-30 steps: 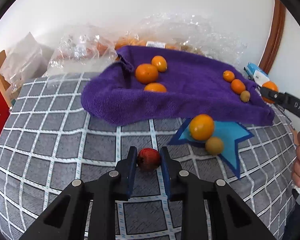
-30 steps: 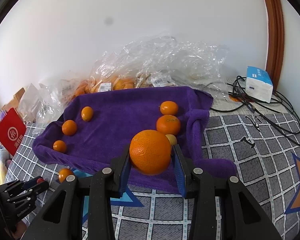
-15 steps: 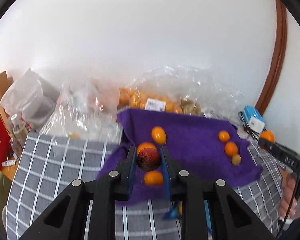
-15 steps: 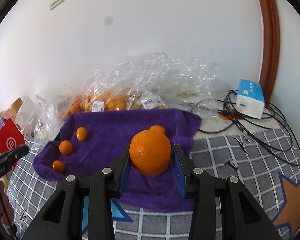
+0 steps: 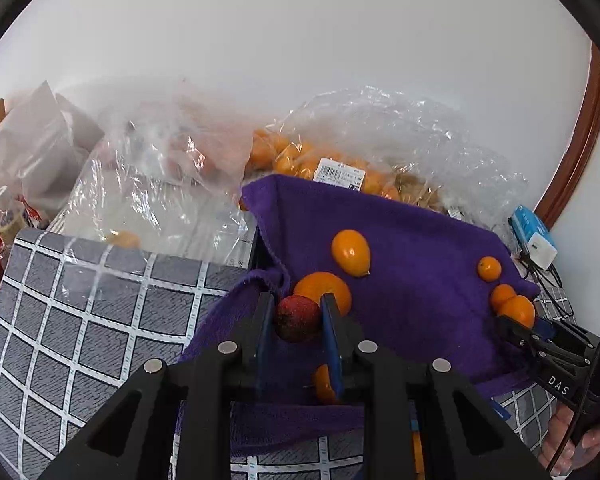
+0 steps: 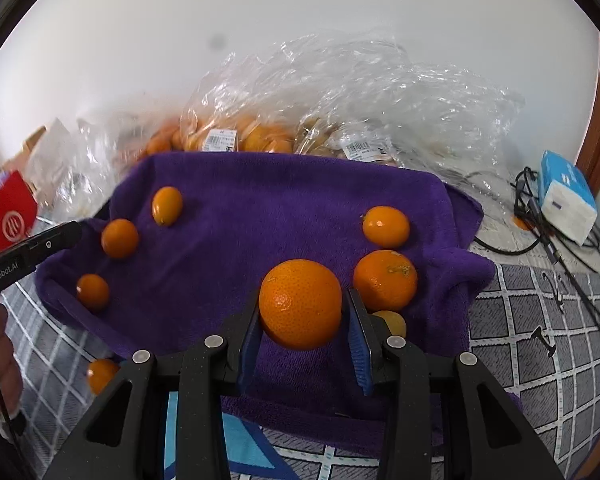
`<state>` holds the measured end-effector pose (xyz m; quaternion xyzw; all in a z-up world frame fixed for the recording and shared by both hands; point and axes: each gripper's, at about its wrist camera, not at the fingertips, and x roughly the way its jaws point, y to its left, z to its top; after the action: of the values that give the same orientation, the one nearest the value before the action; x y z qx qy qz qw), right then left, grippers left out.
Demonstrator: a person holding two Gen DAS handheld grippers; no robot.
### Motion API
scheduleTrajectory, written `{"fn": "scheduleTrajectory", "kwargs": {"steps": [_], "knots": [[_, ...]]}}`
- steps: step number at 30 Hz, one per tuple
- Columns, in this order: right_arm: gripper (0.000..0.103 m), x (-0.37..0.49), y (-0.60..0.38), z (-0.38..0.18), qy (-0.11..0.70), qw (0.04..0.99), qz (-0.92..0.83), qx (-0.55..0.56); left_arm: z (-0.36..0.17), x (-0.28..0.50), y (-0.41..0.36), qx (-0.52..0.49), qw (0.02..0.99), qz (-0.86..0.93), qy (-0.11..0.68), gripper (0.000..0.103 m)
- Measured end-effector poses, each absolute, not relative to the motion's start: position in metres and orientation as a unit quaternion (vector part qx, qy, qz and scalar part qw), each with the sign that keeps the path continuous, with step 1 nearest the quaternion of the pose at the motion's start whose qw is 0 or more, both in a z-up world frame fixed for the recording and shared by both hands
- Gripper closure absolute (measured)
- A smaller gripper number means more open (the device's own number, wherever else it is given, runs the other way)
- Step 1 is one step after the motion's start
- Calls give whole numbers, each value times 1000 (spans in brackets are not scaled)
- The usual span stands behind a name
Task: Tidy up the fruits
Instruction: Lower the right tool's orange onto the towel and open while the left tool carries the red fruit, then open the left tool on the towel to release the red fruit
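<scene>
The small red fruit (image 5: 298,318) is clamped between the fingers of the left gripper (image 5: 298,320), held over the near-left edge of the purple towel (image 5: 416,264), with an orange (image 5: 323,290) lying on the cloth just behind it at 12 o'clock. The right gripper (image 6: 300,330) is closed on a large orange (image 6: 300,304), held above the towel's near-right part; whether either fruit touches the cloth cannot be told.

From that large orange, three fruits sit close at 1 to 3 o'clock: a mandarin (image 6: 385,280), a smaller orange fruit (image 6: 386,227) beyond it, and a small yellowish fruit (image 6: 392,321) partly hidden by the right finger. Toward 10 o'clock, at the towel's left side, lie three small orange fruits: an oval one (image 6: 166,205), a round one (image 6: 119,238) and a smaller one (image 6: 93,291).

The sorting looks well under way: two groups already sit on the towel, and both carried fruits are not yet set down. One orange fruit (image 6: 101,375) lies off the towel on the checked surface (image 6: 540,312) at 8 o'clock, so it is probably left to do. Beyond the towel, clear plastic bags (image 6: 340,112) hold more fruit.
</scene>
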<state>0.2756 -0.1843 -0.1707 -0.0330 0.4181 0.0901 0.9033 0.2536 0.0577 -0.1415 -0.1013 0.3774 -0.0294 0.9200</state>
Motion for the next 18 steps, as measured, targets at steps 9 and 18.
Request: {"fn": "scheduleTrajectory", "kwargs": {"steps": [9, 18], "knots": [[63, 280, -194, -183, 435, 895, 93, -12, -154, 262, 56, -103, 916, -26, 386, 80], [48, 266, -193, -166, 387, 916, 105, -18, -158, 263, 56, -105, 914, -28, 390, 80]]}}
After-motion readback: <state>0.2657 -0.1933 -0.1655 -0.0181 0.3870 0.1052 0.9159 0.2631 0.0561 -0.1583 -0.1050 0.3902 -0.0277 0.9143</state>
